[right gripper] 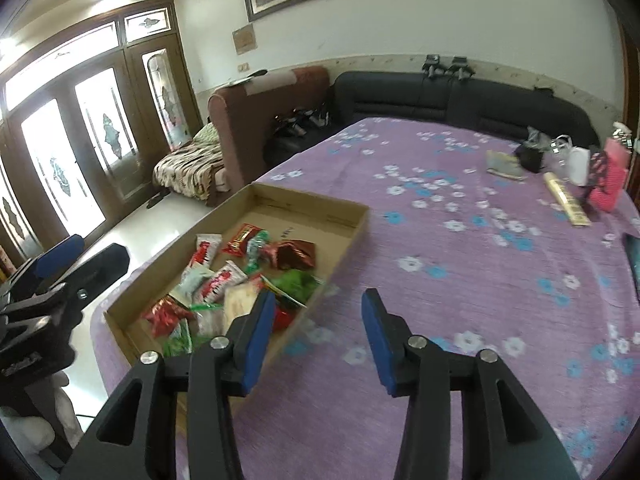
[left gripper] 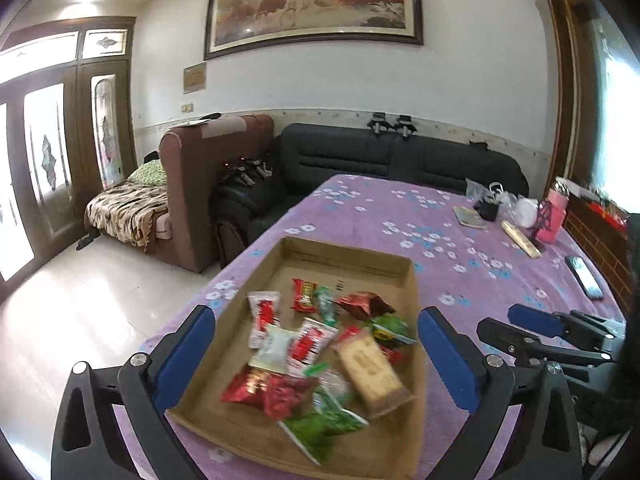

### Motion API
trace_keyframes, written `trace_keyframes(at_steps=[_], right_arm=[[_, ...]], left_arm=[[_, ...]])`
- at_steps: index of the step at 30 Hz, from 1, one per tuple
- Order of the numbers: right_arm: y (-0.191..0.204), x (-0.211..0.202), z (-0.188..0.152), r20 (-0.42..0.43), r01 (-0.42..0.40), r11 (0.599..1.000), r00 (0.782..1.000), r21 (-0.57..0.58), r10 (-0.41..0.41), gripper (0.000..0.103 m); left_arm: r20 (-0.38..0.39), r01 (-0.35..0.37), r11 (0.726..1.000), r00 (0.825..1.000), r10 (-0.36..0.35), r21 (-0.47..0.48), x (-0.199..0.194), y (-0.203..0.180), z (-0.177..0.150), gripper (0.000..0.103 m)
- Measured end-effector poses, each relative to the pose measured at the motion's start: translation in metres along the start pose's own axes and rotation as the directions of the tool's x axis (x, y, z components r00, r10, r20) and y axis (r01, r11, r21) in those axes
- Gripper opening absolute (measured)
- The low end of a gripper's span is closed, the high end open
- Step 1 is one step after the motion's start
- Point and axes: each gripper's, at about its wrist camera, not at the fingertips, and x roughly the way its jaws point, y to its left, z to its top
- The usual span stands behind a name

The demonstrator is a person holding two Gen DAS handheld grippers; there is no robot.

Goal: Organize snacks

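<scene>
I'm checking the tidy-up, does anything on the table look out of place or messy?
The snack packets lie jumbled and overlapping at the near end of the cardboard tray, whose far end is bare. None has spilled onto the purple tablecloth. Nothing looks damaged.

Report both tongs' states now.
Left tongs: wide open, holding nothing, over the snack box.
Right tongs: open, empty, above the purple tablecloth.
</scene>
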Motion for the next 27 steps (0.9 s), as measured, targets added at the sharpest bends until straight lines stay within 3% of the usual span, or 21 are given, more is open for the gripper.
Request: trace_keyframes(at_steps=[12,27], right_arm=[[-0.015,-0.019,-0.031,0.005,-0.018,0.999,1.0,0.033,0.018,0.052],[0.004,-0.013,-0.041,-0.017,-0.026,1.0,1.0,-0.004,0.026,0.057]], left_arm=[[-0.041,0.016,0.996,0.999,-0.013,0.084,-0.005,-0.05,-0.008,0.102],[-0.043,0.028,0.998,0.999,-0.025,0.06,-0.005,-0.044,-0.012,0.102]])
